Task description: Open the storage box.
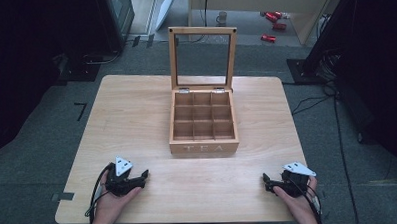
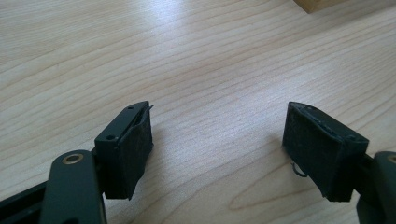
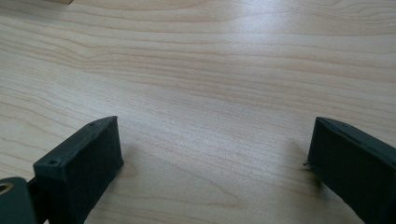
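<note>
Meanwhile, left gripper and right gripper rest agape; tea box lid up.

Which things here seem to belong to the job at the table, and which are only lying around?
Probably part of the job (a guess):
- tea box, lid up, compartments look empty
- left gripper, open
- right gripper, open
- table

Just lying about, on the floor beyond the table:
- red things
- cup
- cables

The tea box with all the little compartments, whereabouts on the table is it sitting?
In the high view the tea box sits mid-table, toward the far edge, lid upright, ahead of and between the left gripper and right gripper.
</note>
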